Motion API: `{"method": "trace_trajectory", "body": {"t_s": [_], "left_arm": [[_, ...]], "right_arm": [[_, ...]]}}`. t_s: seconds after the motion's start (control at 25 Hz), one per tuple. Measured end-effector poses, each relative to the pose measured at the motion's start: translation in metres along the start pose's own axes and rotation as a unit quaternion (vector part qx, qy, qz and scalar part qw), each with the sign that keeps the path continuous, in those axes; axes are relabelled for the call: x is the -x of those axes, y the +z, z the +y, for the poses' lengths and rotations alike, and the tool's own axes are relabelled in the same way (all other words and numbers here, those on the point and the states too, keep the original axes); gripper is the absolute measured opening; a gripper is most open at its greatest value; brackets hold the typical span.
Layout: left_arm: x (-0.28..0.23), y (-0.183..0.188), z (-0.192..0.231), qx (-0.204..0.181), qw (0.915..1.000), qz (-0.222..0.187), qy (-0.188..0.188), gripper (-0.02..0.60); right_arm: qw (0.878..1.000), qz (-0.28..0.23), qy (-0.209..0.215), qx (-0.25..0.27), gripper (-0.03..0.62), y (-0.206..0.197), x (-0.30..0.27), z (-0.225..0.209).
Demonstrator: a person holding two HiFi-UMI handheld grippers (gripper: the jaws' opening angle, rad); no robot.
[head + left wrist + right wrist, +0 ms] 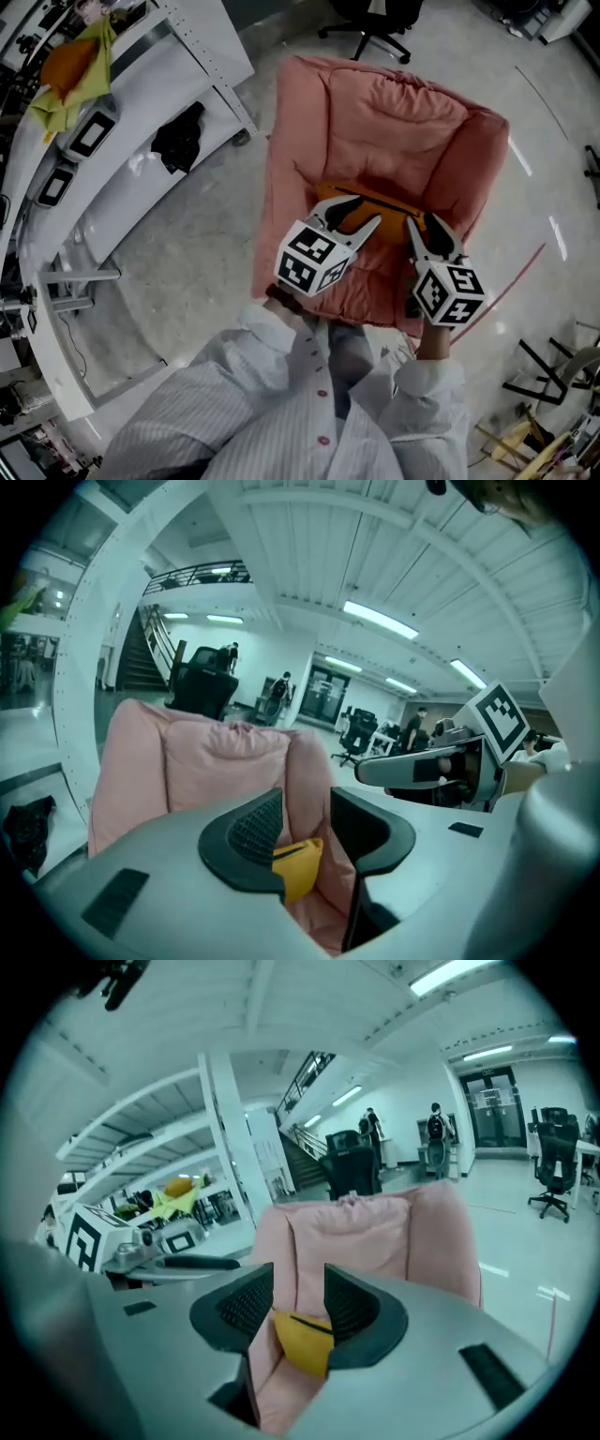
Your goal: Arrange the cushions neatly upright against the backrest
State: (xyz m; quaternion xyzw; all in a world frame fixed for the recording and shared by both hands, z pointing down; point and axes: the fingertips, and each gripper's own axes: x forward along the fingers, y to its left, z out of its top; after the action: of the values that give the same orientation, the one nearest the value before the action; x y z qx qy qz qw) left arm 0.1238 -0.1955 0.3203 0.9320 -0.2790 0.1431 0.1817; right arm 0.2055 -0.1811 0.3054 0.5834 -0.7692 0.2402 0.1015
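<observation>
The left gripper (359,216) has its jaws spread with nothing pressed between the pads; in the left gripper view the gap of the left gripper (305,810) frames only the armchair fabric, and the orange cushion (298,866) sits lower, beyond the jaw tips. The right gripper (426,228) is likewise spread and empty, with the cushion (302,1340) showing below and past its gap. In the head view the orange cushion (386,214) lies on the seat of the pink armchair (394,112), at the foot of the backrest (389,103), with its long axis running across the seat from side to side. Whether it lies flat or leans on the backrest cannot be determined. The cushion lies ahead of and below both grippers; each gripper stands over one end, neither clearly nearer. Both grippers are held side by side above the seat, pointing toward the backrest and tilted slightly downward, marker cubes toward the person. Only one cushion is visible.
</observation>
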Motion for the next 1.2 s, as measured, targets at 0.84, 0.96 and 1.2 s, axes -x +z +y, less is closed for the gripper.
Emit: {"method": "trace_trajectory", "body": {"t_s": [0.84,0.96,1.2], "left_arm": [[0.102,0.140,-0.128,-0.055,0.9859,-0.137,-0.079,0.009],[0.108,0.142,-0.126,-0.053,0.9854,-0.140,-0.081,0.009],[0.111,0.147,-0.121,-0.046,0.9844,-0.151,-0.078,0.009]], "right_arm": [[0.981,-0.141,0.101,0.090,0.014,0.120,0.142,0.094],[0.982,-0.139,0.101,0.084,0.014,0.119,0.141,0.096],[0.981,-0.140,0.101,0.092,0.012,0.125,0.138,0.099]]}}
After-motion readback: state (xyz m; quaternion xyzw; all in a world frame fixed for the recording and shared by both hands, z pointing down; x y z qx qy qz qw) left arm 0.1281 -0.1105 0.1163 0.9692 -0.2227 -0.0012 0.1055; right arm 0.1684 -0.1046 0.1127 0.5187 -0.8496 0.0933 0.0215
